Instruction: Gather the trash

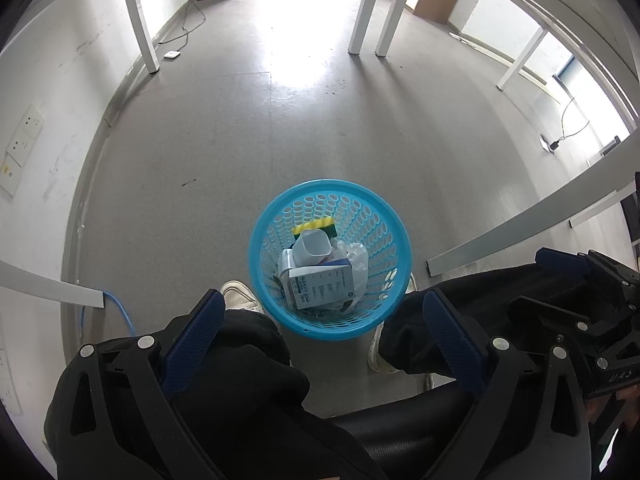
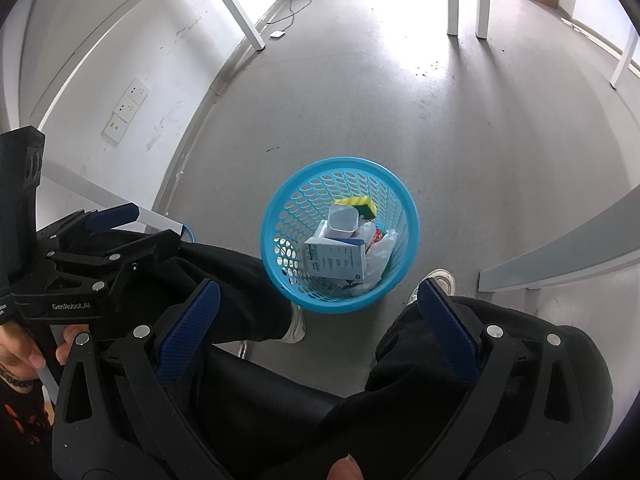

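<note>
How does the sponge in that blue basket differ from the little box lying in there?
The sponge is yellow and green and sits at the far side against the basket wall; the box is white and blue with printed text, nearer, lying tilted on top of the pile. The box looks larger. Both are inside the basket.

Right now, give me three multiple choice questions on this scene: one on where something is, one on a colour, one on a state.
1. Where is the sponge?
A. On the floor
B. In the basket
C. In the left tongs

2. What colour is the basket?
A. Blue
B. Red
C. Grey

3. How are the right tongs?
A. Shut on the box
B. Shut on nothing
C. Open, holding nothing

Answers:
1. B, it lies at the basket's far inner wall, behind the cup.
2. A, its rim and perforated wall are light blue.
3. C, the pads stand wide apart, and the box lies in the basket.
</note>
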Demonstrator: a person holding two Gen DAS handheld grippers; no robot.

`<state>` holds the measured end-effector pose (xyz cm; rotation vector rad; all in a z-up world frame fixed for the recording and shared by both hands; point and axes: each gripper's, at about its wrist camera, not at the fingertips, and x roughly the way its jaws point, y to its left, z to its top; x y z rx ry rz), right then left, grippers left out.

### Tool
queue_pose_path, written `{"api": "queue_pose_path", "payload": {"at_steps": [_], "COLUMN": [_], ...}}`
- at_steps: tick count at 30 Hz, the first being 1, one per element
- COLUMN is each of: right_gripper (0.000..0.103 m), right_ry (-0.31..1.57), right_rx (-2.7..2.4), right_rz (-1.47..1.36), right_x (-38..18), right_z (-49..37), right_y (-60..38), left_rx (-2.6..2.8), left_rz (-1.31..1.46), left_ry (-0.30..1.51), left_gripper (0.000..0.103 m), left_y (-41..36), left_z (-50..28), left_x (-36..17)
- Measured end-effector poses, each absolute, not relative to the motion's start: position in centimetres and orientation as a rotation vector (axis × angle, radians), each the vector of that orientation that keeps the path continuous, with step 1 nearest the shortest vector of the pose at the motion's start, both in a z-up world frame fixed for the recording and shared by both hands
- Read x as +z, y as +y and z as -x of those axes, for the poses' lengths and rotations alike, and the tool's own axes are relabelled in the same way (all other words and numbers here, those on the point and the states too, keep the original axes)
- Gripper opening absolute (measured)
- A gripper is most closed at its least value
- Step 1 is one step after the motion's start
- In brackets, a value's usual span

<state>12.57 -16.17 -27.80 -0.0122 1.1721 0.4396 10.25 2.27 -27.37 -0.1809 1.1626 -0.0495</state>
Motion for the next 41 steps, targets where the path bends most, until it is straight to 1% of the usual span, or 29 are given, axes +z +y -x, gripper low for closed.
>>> {"api": "queue_pose_path", "payload": {"at_steps": [18, 41], "right_gripper": [0.095, 0.095], "right_ry": [1.188, 1.197], "right_rx": [0.446, 0.454], "right_rz": [-0.025, -0.038], "right_x": [-28.11, -28.06], "right_z": [-12.92, -13.24], "right_y": [-16.57, -16.66], "left_rx": [-0.066, -0.092], "left_rz": [0.176, 0.242], "left_ry": [1.168, 1.176], "left_gripper": [0.097, 0.097], "left_y": [2.28, 2.67], "left_z": [-10.36, -10.52], "left_x": [-27.35, -27.72]}}
